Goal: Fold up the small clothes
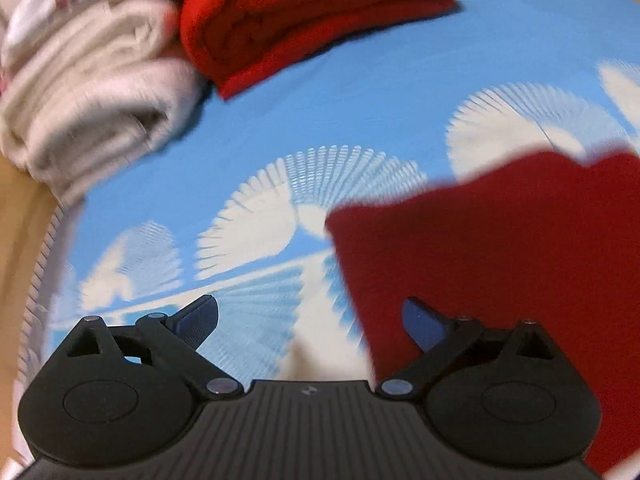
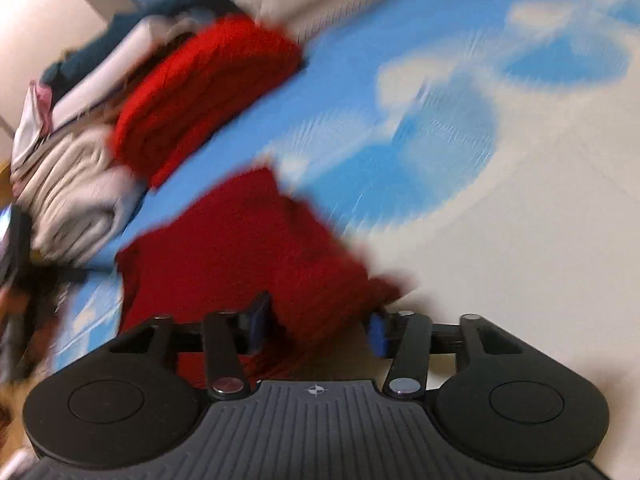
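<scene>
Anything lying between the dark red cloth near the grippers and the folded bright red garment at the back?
Nothing: only bare blue-and-white sheet separates the dark red cloth from the folded bright red garment, seen clearest in the left wrist view.

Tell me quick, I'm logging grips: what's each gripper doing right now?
Left gripper: open wide, holding nothing; the dark red garment lies beside it.
Right gripper: open, with the dark red garment between its jaws, not pinched.
</scene>
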`<action>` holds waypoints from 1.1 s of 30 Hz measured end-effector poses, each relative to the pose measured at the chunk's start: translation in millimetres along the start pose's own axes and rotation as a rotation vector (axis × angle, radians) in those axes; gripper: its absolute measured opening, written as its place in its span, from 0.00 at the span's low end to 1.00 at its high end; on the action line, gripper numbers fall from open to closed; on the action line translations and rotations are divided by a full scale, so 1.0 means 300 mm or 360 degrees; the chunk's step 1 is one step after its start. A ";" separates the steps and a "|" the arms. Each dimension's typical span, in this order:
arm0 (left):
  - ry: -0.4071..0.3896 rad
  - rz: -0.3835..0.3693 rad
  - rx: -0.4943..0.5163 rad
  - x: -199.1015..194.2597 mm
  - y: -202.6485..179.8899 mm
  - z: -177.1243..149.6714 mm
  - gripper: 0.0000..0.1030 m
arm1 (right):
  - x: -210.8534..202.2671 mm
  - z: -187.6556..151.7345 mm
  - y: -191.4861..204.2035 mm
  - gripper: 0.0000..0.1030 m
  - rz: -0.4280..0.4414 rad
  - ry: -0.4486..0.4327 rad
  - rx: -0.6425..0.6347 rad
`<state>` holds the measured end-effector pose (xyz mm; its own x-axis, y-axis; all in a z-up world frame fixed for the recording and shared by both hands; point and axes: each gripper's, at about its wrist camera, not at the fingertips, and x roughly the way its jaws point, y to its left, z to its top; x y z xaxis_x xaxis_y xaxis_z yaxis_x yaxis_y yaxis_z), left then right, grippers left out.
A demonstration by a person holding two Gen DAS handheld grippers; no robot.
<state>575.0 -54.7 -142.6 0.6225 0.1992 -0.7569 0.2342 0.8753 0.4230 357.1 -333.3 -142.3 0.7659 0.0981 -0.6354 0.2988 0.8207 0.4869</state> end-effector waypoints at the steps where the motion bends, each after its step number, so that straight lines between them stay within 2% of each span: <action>1: -0.0053 0.0023 0.0042 -0.041 -0.009 -0.047 0.97 | -0.039 0.016 0.002 0.59 -0.0044 -0.0108 -0.0102; 2: -0.0103 0.0024 0.0068 -0.082 -0.023 -0.091 0.98 | -0.069 0.034 0.019 0.59 -0.0101 -0.0210 -0.0204; 3: -0.0140 -0.0020 0.0084 -0.116 -0.040 -0.128 0.99 | -0.085 0.057 0.048 0.58 -0.0092 -0.0283 -0.0309; 5: -0.0149 -0.0137 0.0068 -0.148 -0.080 -0.178 0.99 | -0.077 0.121 0.137 0.45 0.0058 -0.0319 -0.0509; 6: -0.0122 -0.0152 0.0068 -0.141 -0.101 -0.195 0.99 | -0.045 0.157 0.187 0.38 0.0124 -0.0289 -0.0565; 7: -0.0099 -0.0115 0.0066 -0.123 -0.121 -0.212 1.00 | 0.009 0.193 0.235 0.33 0.0166 -0.0233 -0.0588; 9: -0.0066 0.0017 0.0000 -0.058 -0.132 -0.261 1.00 | 0.152 0.243 0.308 0.25 0.0210 -0.0049 -0.0633; 11: 0.0019 -0.0109 -0.0237 -0.004 -0.072 -0.305 1.00 | 0.319 0.254 0.355 0.24 0.0160 0.0131 -0.0723; 13: 0.0036 -0.0258 -0.0421 0.028 0.002 -0.346 1.00 | 0.498 0.215 0.364 0.24 -0.0038 0.0303 -0.0849; 14: 0.0032 -0.0324 -0.0461 0.035 0.036 -0.354 1.00 | 0.535 0.197 0.356 0.25 -0.0043 0.0298 -0.0853; 15: 0.0045 -0.0356 -0.0469 0.039 0.060 -0.349 1.00 | 0.543 0.193 0.351 0.25 -0.0035 0.0228 -0.0846; 17: 0.0059 -0.0415 -0.0508 0.039 0.123 -0.310 0.99 | 0.521 0.215 0.342 0.25 -0.0007 0.0223 -0.0772; 19: -0.0041 -0.0398 -0.0572 0.010 0.163 -0.237 0.99 | 0.462 0.252 0.325 0.26 0.0035 0.0172 -0.0703; 21: -0.0129 -0.0311 -0.0576 0.010 0.192 -0.108 0.99 | 0.400 0.272 0.327 0.27 0.0060 0.0082 -0.0780; 22: -0.0131 -0.0261 -0.0579 0.036 0.198 -0.037 0.99 | 0.368 0.283 0.333 0.28 0.0081 0.0054 -0.0808; 25: -0.0012 -0.0091 -0.0604 0.188 0.197 0.126 1.00 | 0.361 0.319 0.381 0.28 0.0201 0.0041 -0.0841; 26: 0.0075 0.0002 -0.0569 0.263 0.185 0.156 1.00 | 0.396 0.334 0.408 0.28 0.0194 0.0053 -0.0845; 27: 0.0155 0.0066 -0.0562 0.319 0.174 0.160 1.00 | 0.445 0.341 0.420 0.27 0.0175 0.0102 -0.0837; 29: 0.0334 0.0221 -0.0568 0.444 0.174 0.128 0.99 | 0.596 0.327 0.409 0.27 0.0002 0.0271 -0.0797; 30: 0.0379 0.0236 -0.0568 0.485 0.178 0.104 0.99 | 0.669 0.300 0.379 0.28 -0.0060 0.0323 -0.0778; 32: 0.0377 0.0133 -0.0701 0.507 0.217 0.058 1.00 | 0.676 0.270 0.366 0.29 -0.0025 0.0173 -0.0867; 33: 0.0394 0.0076 -0.0767 0.498 0.244 0.046 1.00 | 0.668 0.271 0.359 0.29 -0.0008 0.0159 -0.0850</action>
<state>695.5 33.2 -217.9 0.4161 0.2909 -0.8615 -0.1951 0.9539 0.2278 589.1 -271.0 -168.7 0.6995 0.1250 -0.7036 -0.0483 0.9906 0.1279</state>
